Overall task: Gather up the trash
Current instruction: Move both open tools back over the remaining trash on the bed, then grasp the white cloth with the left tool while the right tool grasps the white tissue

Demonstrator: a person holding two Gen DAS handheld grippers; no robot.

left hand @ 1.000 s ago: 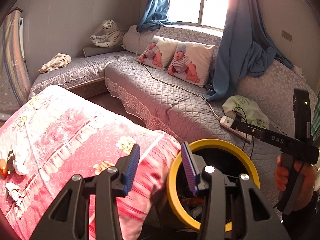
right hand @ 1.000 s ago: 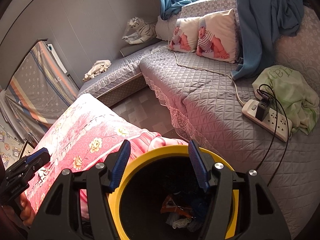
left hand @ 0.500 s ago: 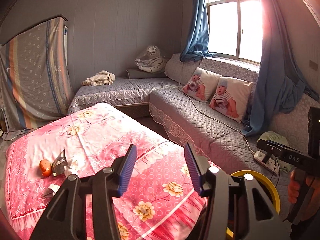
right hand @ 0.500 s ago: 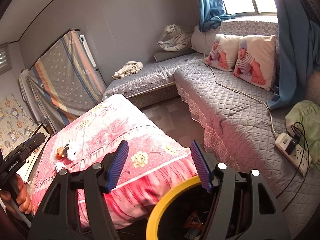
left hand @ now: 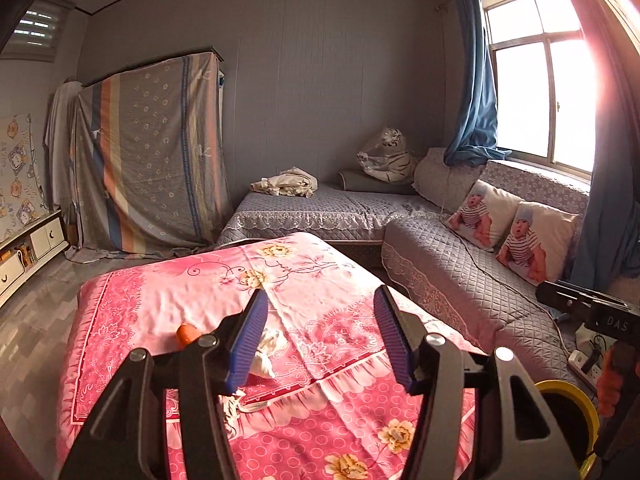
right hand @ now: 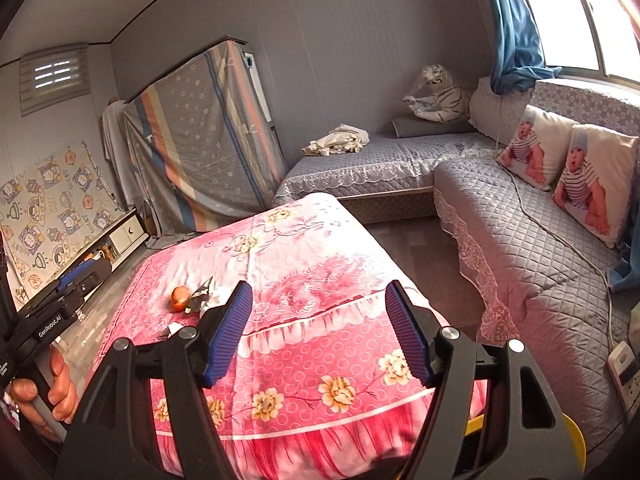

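1. Left gripper – blue ribbed pads set well apart, jaws have just been opening, nothing between them. It hangs over the near end of the pink floral cloth-covered counter.
2. Right gripper – same story: jaws wide, just been opening, nothing gripped. It also sits above the near edge of that counter.
3. The trash is on the left part of the counter top: a small round orange piece with a crumpled silvery wrapper touching its right side, and a scrap of white crumpled paper a bit nearer.
4. From the left wrist view the orange piece peeks out just left of the left finger, and a white wad shows right beside that finger's pad.
5. The black bin with the yellow rim is down at the near right corner of the counter, only partly in view.
6. Grey quilted L-shaped sofa along the right and far side, two baby-print cushions on it, and a white plush tiger in the far corner.
7. A hand holds the left gripper's handle at the far left of the right wrist view.
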